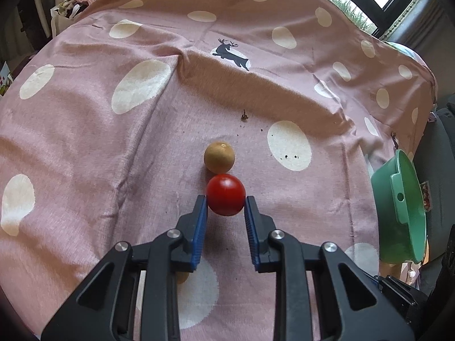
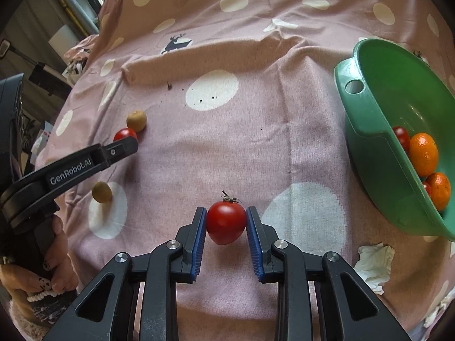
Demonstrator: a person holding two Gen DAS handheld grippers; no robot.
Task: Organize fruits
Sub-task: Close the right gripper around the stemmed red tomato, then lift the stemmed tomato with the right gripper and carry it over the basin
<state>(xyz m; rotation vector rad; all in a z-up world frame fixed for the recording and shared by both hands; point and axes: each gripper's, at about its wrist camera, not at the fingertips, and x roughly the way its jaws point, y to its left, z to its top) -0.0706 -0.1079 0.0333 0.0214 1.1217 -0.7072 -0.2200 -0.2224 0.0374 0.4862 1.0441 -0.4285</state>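
Here, my left tongs (image 1: 226, 200) are clenched on a smooth red tomato (image 1: 225, 194): both blue pads (image 1: 200, 221) press its sides, and it sits at the very tips. Just beyond it at twelve o'clock, touching or nearly touching it, lies a tan round fruit (image 1: 219, 156) on the pink spotted cloth (image 1: 85, 130). At about three o'clock in the left wrist view, at the cloth's edge, stands the green basin (image 1: 398, 199), seen side-on.

My right tongs (image 2: 226, 224) are clenched on a second tomato (image 2: 226, 221), this one with its dry green stalk on top; the blue pads (image 2: 199, 236) bear on both its flanks and it rests on the cloth. From the right wrist view the green basin (image 2: 369, 130) lies at two to three o'clock, well apart from this tomato, and inside it I see two oranges (image 2: 423, 153) and parts of two small red fruits (image 2: 401, 137). A crumpled white tissue (image 2: 374, 264) lies at four o'clock, just below the basin's near rim.

At ten o'clock in the same view my left tongs (image 2: 125, 142) reach in from the side, with their red tomato (image 2: 123, 134) at the tip and the tan fruit (image 2: 136, 121) just past it. Another tan fruit (image 2: 101, 192) sits at nine o'clock, near my left hand (image 2: 54, 264), which grips the handle. Small dark crumbs (image 2: 204, 101) dot a white spot at twelve o'clock.
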